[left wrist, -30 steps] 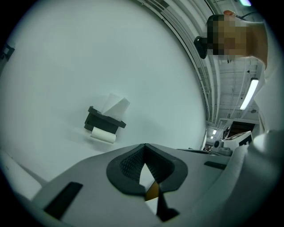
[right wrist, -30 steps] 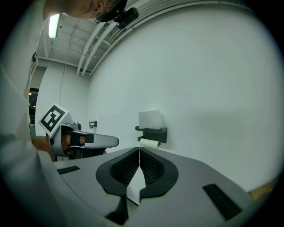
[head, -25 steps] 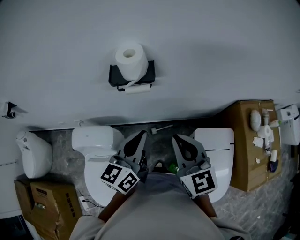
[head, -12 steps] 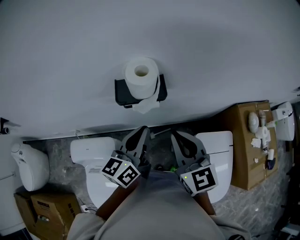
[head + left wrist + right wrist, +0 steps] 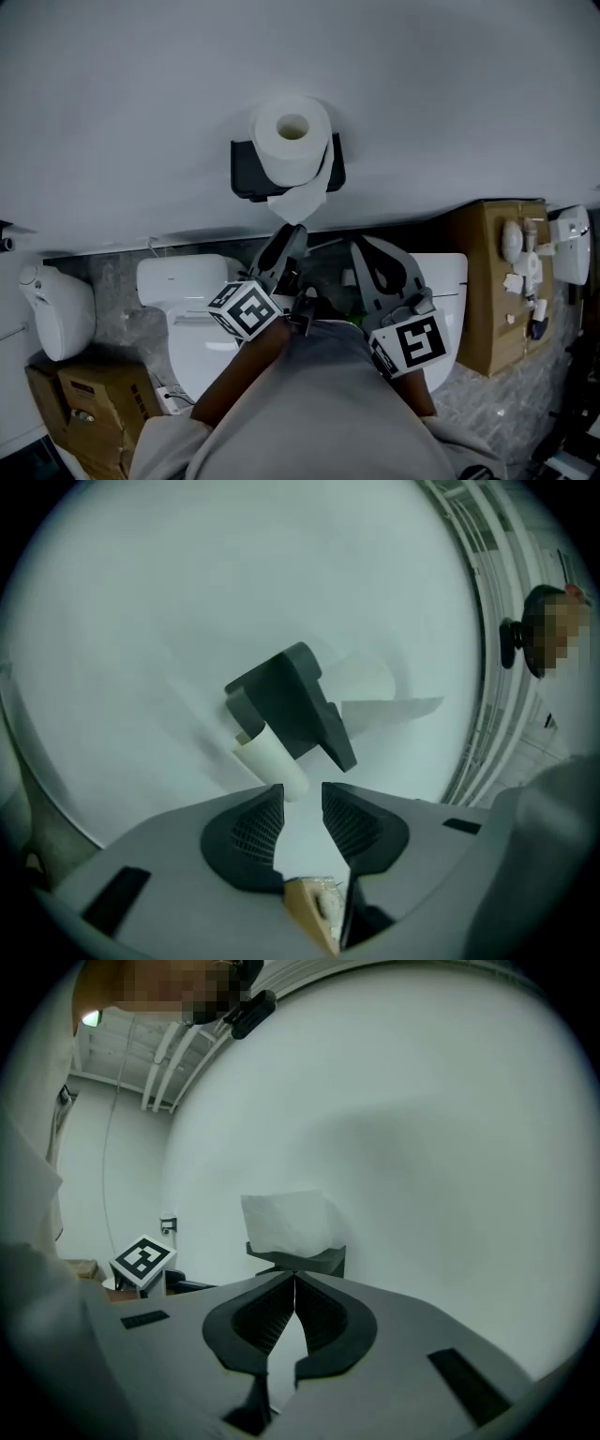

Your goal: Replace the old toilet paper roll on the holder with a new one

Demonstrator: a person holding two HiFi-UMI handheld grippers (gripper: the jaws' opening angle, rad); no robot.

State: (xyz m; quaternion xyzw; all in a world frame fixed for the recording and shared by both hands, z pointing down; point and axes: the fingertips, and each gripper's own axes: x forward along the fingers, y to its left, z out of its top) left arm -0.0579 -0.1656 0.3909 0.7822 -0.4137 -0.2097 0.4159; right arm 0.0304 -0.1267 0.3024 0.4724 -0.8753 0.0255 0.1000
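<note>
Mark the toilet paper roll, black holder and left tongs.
toilet paper roll (image 5: 292, 161): head view, end face below the core hole.
black holder (image 5: 244, 171): head view, left side plate.
left tongs (image 5: 300, 797): left gripper view, midway between the tips; jaws have just been opening, nothing gripped.

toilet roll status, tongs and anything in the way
Left tongs just opening, nothing between them. Right tongs shut, empty. Toilet roll on wall holder, untouched. Nothing in the way.

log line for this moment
roll: on holder | left gripper: jaws just opening, nothing between | right gripper: shut, empty
</note>
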